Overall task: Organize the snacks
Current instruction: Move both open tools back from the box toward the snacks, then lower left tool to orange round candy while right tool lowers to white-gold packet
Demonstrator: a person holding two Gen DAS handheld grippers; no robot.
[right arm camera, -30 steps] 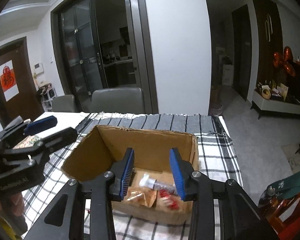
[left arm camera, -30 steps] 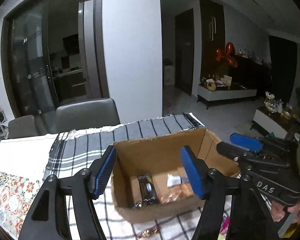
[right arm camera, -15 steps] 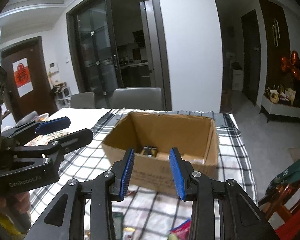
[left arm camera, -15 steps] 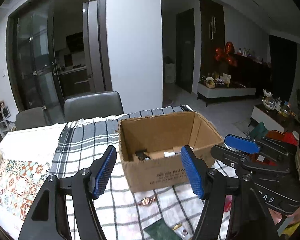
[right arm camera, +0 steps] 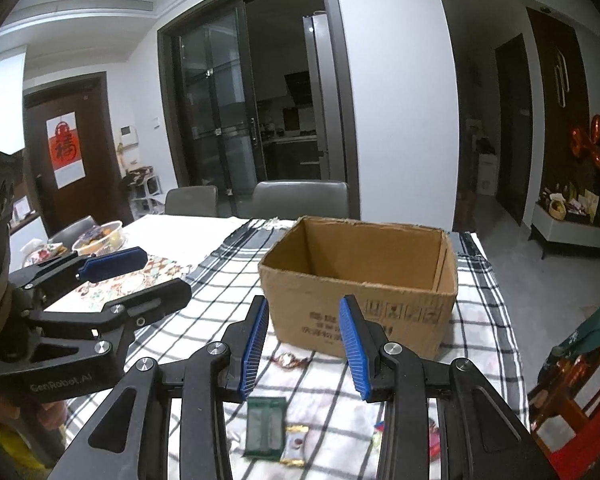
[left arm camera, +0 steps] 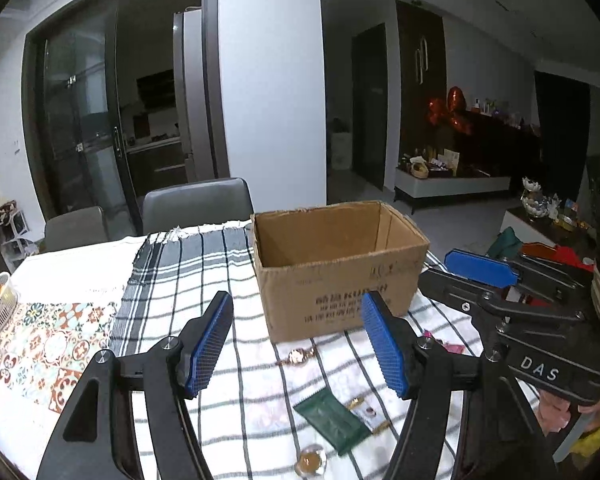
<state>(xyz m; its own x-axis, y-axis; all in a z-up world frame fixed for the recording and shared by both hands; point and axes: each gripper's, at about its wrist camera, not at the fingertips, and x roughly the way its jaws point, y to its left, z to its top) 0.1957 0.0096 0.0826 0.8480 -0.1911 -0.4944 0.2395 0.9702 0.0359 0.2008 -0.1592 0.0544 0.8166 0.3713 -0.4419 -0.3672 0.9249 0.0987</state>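
Both sets of tongs hang empty over the desk, left tongs (left arm camera: pixel 296 344) gaping wide, right tongs (right arm camera: pixel 302 344) narrower but released, angled down as if picking out the next snack. Nearest, at six o'clock, lie a green packet (right arm camera: pixel 265 426) and a small white sweet (right arm camera: pixel 295 447) on the checked cloth (left arm camera: pixel 188 276); beyond, a gold-wrapped candy (right arm camera: pixel 287 359). At twelve o'clock sits the open cardboard box (right arm camera: pixel 360 288), likely their destination.
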